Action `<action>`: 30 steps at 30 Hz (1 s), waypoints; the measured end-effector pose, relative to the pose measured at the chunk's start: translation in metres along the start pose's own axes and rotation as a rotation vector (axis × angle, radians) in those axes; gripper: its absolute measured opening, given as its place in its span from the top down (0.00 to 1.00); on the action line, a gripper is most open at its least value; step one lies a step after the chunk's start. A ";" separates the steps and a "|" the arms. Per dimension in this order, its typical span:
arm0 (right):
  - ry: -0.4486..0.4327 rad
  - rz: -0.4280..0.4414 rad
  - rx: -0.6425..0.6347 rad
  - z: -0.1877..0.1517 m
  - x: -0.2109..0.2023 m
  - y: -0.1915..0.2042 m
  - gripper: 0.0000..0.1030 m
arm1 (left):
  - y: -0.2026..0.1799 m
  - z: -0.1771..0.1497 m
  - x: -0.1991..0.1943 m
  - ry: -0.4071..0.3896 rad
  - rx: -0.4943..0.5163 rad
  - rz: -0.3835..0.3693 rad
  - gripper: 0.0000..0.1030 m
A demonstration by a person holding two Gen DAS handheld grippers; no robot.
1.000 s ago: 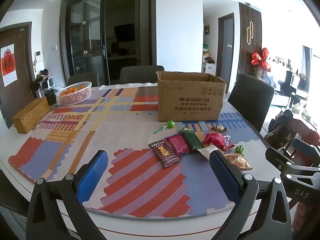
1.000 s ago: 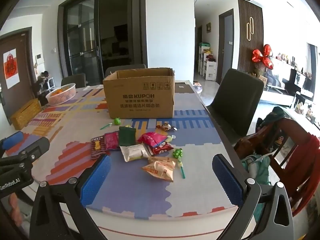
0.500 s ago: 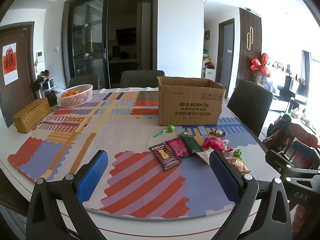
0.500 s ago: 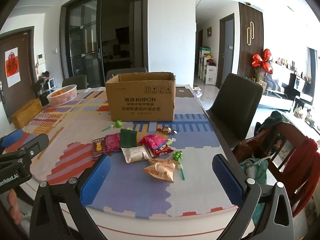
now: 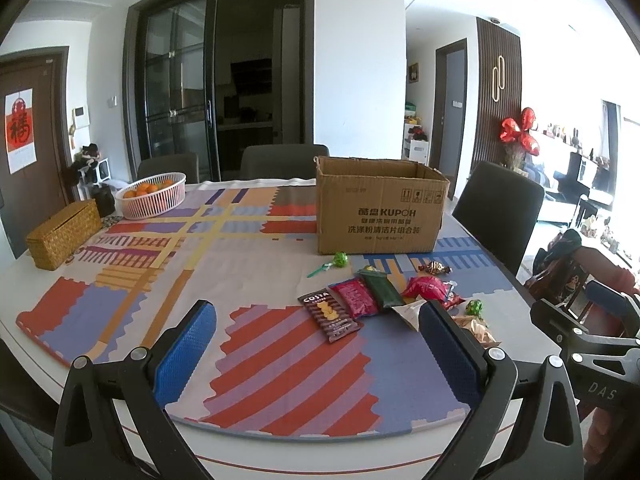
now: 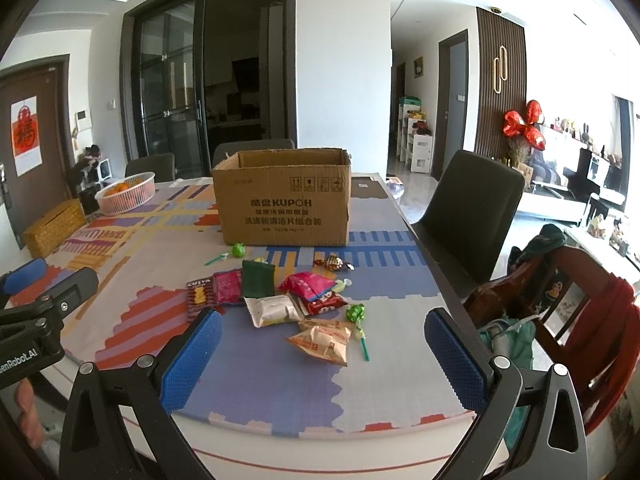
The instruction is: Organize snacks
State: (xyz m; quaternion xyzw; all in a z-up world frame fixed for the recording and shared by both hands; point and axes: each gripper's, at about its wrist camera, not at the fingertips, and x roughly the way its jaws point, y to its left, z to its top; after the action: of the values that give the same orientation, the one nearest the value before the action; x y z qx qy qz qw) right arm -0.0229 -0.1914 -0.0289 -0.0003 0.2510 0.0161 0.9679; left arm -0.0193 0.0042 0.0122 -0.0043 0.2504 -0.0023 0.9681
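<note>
An open cardboard box (image 5: 380, 204) stands on the patterned table mat; it also shows in the right wrist view (image 6: 284, 208). In front of it lie several snack packets: a brown Costa pack (image 5: 330, 314), a pink pack (image 5: 354, 298), a dark green pack (image 6: 258, 278), a red pack (image 6: 306, 282), a white pack (image 6: 272, 310), an orange-white pack (image 6: 322, 340) and green lollipops (image 6: 356, 314). My left gripper (image 5: 318, 346) is open and empty above the table's near edge. My right gripper (image 6: 320, 354) is open and empty, just short of the orange-white pack.
A white basket of oranges (image 5: 152, 194) and a woven box (image 5: 64, 234) sit at the far left of the table. Dark chairs (image 6: 472, 208) stand behind and to the right. A red wooden chair with clothes (image 6: 572, 300) is close on the right.
Both grippers have risen and tilted slightly, so the table sits lower in both views. The snacks and box have not moved.
</note>
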 end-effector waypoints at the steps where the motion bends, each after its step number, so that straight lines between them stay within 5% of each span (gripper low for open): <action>1: 0.001 0.001 -0.001 -0.001 0.001 -0.001 0.01 | 0.000 0.000 0.000 -0.002 0.001 0.000 0.00; 30: -0.006 0.000 -0.001 0.002 -0.002 0.000 0.01 | -0.001 0.001 -0.001 -0.003 0.001 0.000 0.00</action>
State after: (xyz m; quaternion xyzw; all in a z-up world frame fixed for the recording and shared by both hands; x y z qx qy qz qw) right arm -0.0237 -0.1915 -0.0263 -0.0006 0.2482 0.0160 0.9686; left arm -0.0201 0.0030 0.0136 -0.0037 0.2490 -0.0024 0.9685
